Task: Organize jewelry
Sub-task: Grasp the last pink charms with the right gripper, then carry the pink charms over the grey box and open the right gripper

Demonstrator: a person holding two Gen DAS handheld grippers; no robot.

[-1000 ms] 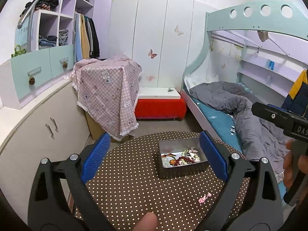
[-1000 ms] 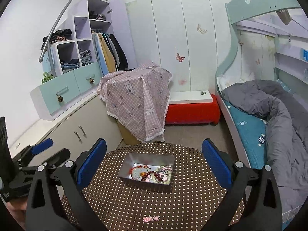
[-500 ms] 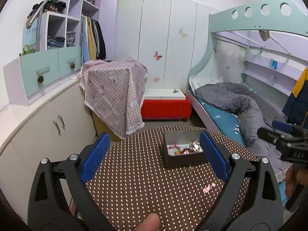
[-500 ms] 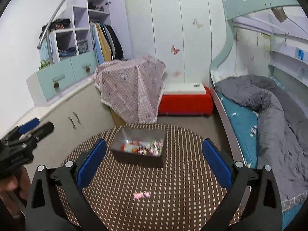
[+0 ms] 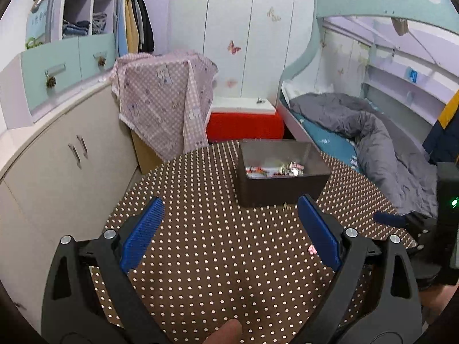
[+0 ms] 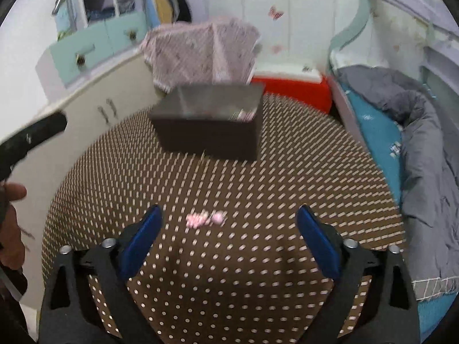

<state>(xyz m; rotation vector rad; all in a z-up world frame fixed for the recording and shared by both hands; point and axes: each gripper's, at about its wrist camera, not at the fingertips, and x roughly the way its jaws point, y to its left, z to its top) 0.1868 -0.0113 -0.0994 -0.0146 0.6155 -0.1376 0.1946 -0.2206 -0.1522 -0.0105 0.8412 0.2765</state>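
A: Well, where is the jewelry?

B: Most of it lies inside the box [image 5: 282, 182], a dark box with a shiny inner wall. It stands on the far part of the round table [image 5: 200, 258], which has a brown cloth with white dots. In the left wrist view I can see small beads and colored pieces on the bottom of the box.

A: Is anything outside the box?

B: Yes. A pink piece [image 6: 205, 219] lies on the cloth, well apart from the box, on the near side. In the right wrist view it is between the two blue pads and a little ahead of them, but that view is blurred, so I cannot tell its shape. Also a tiny pale thing [image 5: 286, 206] lies just beside the front wall of the box.

A: How are the fingers of the right gripper [image 6: 229, 235]?

B: They are spread wide, though the jaws have just been closing a little. Nothing is between the pads; the pink piece lies on the cloth beyond them.

A: And the left gripper [image 5: 229, 229]?

B: Its fingers are also spread, with only dotted cloth between them. It holds nothing. A fingertip [image 5: 226, 331] of the person shows at the bottom edge.

A: Do they see each other?

B: Yes, each one shows at the edge of the other's view.
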